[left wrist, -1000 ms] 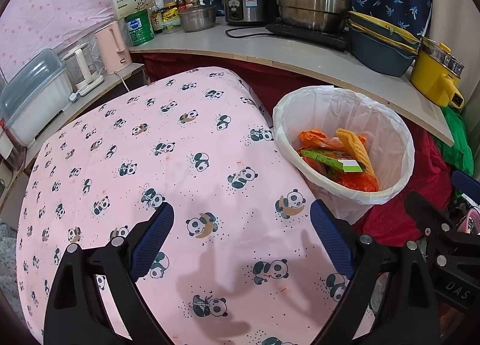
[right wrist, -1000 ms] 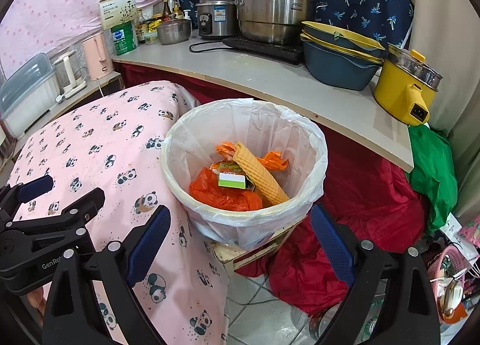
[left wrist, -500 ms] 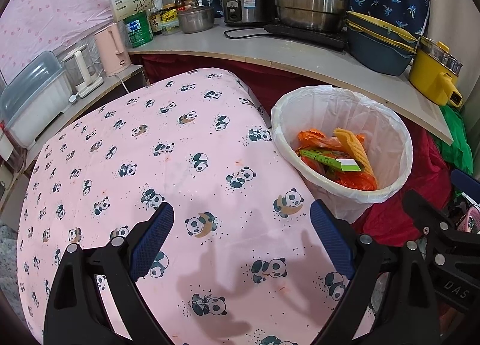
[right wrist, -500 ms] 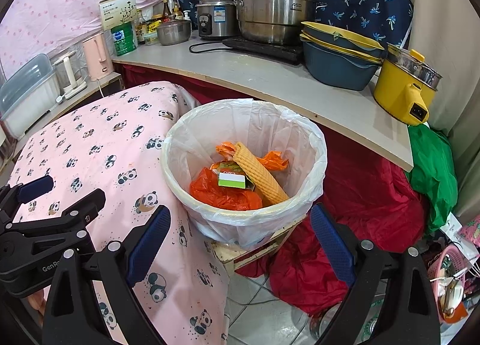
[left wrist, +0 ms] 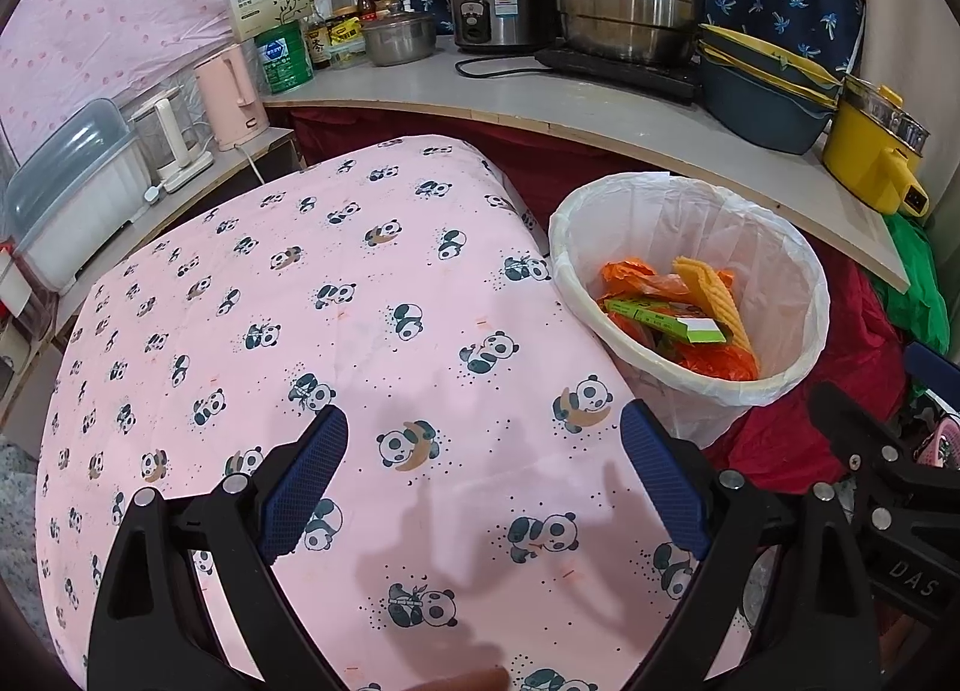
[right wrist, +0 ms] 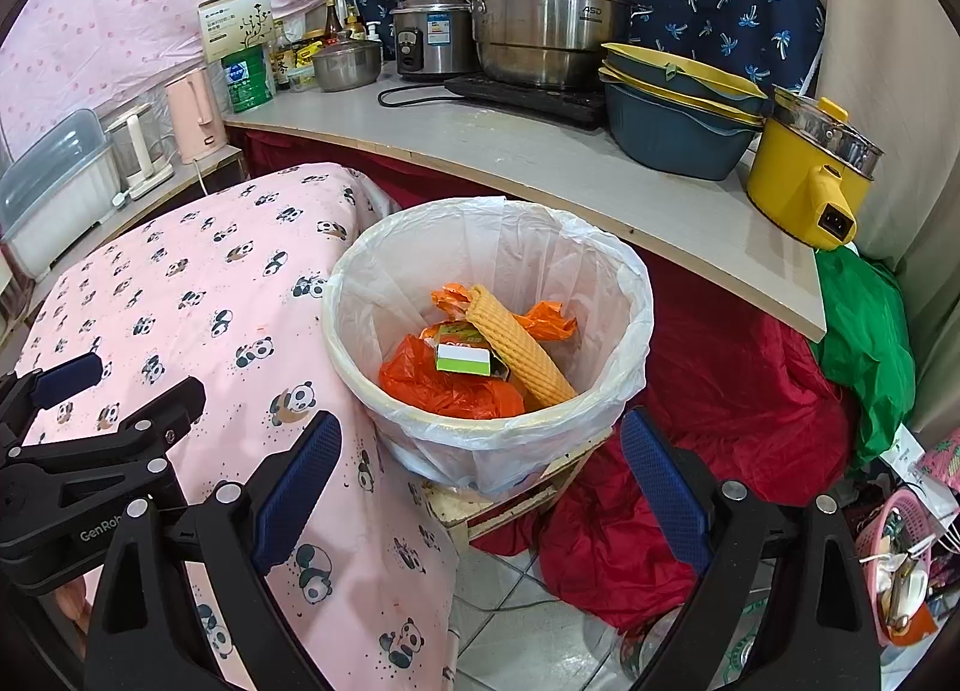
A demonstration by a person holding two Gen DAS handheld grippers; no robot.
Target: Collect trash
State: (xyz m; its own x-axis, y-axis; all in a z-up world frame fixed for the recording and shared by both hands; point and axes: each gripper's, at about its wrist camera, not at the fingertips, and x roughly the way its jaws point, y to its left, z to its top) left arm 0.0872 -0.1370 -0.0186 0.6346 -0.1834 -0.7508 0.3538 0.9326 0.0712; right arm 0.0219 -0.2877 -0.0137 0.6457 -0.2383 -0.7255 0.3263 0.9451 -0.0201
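Now hovering with both tools empty, jaws spread wide: left tool point(left wrist: 483, 472) over the bare panda-print cloth point(left wrist: 312, 295), right tool point(right wrist: 480, 475) before the lined trash bin point(right wrist: 600, 439) holding orange bags point(right wrist: 444, 385), a green box point(right wrist: 462, 359). Probably between pickups; next, seeking further trash.

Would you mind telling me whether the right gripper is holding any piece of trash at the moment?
No, the right gripper is open with nothing between its blue pads, and the trash lies inside the white-lined bin.
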